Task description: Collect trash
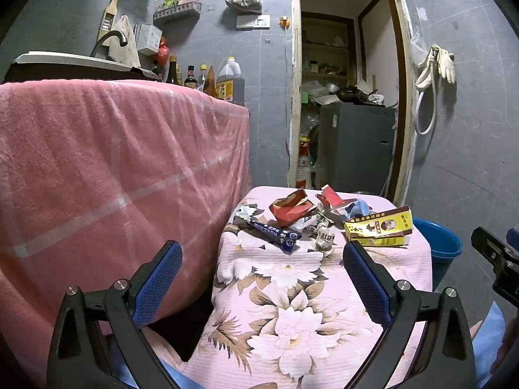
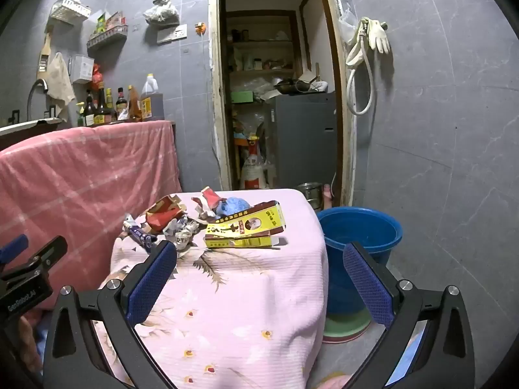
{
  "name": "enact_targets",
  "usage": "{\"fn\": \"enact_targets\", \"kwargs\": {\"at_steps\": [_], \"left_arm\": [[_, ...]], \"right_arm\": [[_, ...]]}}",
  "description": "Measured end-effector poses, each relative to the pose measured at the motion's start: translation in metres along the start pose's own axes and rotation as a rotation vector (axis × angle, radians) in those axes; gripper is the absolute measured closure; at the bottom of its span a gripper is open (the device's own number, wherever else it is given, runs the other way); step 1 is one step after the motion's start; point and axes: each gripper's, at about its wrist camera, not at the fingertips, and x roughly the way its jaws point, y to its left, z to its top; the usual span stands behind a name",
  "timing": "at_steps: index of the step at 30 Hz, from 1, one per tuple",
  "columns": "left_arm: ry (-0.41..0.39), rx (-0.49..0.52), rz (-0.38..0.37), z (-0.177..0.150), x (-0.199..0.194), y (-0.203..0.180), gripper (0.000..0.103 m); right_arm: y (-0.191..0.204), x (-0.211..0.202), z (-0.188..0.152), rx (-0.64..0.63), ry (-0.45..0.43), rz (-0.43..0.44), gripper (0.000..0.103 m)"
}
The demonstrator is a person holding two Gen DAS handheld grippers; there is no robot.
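We see both the left gripper (image 1: 262, 259) and right gripper (image 2: 259, 259) with fingers (image 1: 365, 283) spread wide, empty. The trash (image 1: 321, 215) lies piled on the tabletop's (image 1: 292, 308) far end; crumpled wrappers stay unreadable.

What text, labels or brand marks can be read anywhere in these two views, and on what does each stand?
"GenRobot.AI": on the body of the left gripper, seen in the right wrist view; small, so the reading is tentative.
Yellow carton: printed characters and a portrait, too blurred to read.
Crumpled white wrapper: dark characters, unclear.
Blue wrapper: white print, unreadable.
Bottles on the counter: labels too small.
White sack in the doorway: print illegible.
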Motion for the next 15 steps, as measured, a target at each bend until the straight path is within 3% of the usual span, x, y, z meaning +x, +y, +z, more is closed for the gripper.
{"fn": "enact_targets", "kwargs": {"at_steps": [15], "left_arm": [[-0.003,-0.006,-0.008,0.0019,-0.0004,0.0009,0.006]], "right_arm": [[0.0006,0.0010,-0.0013,-0.001,-0.002,-0.002,0.000]]}}
